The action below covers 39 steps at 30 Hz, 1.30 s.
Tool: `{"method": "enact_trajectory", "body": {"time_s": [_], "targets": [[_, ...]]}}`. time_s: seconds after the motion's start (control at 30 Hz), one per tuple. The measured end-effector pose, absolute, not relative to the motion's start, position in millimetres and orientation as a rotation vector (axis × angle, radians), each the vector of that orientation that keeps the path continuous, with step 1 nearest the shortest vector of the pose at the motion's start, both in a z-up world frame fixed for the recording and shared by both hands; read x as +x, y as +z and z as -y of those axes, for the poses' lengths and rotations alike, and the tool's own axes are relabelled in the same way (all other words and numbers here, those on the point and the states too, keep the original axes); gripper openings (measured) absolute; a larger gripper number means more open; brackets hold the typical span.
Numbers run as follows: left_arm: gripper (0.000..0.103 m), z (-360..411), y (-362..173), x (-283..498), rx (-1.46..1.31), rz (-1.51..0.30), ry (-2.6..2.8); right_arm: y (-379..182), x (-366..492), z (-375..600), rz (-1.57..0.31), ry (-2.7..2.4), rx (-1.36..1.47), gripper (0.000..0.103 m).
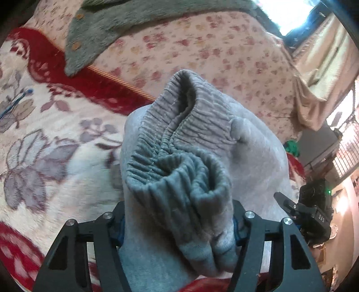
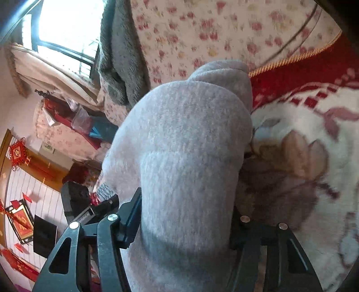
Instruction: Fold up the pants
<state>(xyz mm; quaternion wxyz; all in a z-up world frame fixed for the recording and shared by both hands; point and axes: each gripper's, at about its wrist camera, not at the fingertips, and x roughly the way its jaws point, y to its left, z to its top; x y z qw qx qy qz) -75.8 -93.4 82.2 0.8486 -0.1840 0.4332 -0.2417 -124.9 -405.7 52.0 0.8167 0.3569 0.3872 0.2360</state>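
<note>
- The left hand-held gripper [image 1: 178, 222] is clenched on a bunched fold of one pair of grey pants [image 1: 179, 157], the gathered elastic waistband [image 1: 177, 125] rising toward 12 o'clock from between its two black fingers.
- The right hand-held gripper [image 2: 186, 222] grasps a thick roll of the same pants [image 2: 179, 146], cloth filling the gap between its fingers and blocking most of the view ahead.
- The pants hang lifted above a bed; a red-bordered floral blanket [image 1: 44, 139] spreads from 7 to 10 o'clock in the left wrist view, with open blanket surface on that side.
- A pink flowered sheet [image 1: 202, 49] covers the bed from 11 to 2 o'clock; its edge falls away at 2 o'clock toward a curtain [image 1: 325, 58] and a bright window [image 1: 285, 13].
- One grey fleece garment [image 1: 107, 29] with two visible buttons lies at 11 o'clock, overlapping the sheet and the blanket's red border.
- The other gripper's black body [image 1: 314, 211] shows at 4 o'clock, just beside the pants.
</note>
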Motion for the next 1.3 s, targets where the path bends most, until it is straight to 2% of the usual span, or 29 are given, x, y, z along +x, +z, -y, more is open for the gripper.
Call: {"method": "enact_trajectory", "body": {"time_s": [0.27, 0.57, 0.63, 0.7, 0.77, 0.87, 1.1, 1.3], "targets": [[0.066, 171, 110, -114, -0.337, -0.853, -0.578, 83, -173, 473, -0.764, 0.432, 0.739, 0.065], [0.066, 232, 66, -134, -0.265, -0.950, -0.587, 44, -211, 535, -0.836, 0.303, 0.779, 0.066], [0.067, 238, 63, -141, -0.206, -0.915, -0.574, 32, -213, 539, -0.859, 0.279, 0.785, 0.069], [0.072, 240, 64, -142, -0.196, -0.914, -0.585, 27, -218, 542, -0.840, 0.242, 0.780, 0.078], [0.084, 237, 63, -140, -0.209, -0.938, -0.587, 34, -219, 542, -0.838, 0.169, 0.719, 0.089], [0.087, 236, 69, -142, -0.163, -0.928, -0.550, 55, -226, 539, -0.817, 0.069, 0.579, 0.091], [0.090, 242, 121, -181, 0.040, -0.689, -0.423, 111, -251, 517, -0.714, -0.052, 0.389, 0.091], [0.093, 268, 149, -201, 0.130, -0.590, -0.436, 131, -258, 489, -0.682, -0.101, 0.322, 0.093]]}}
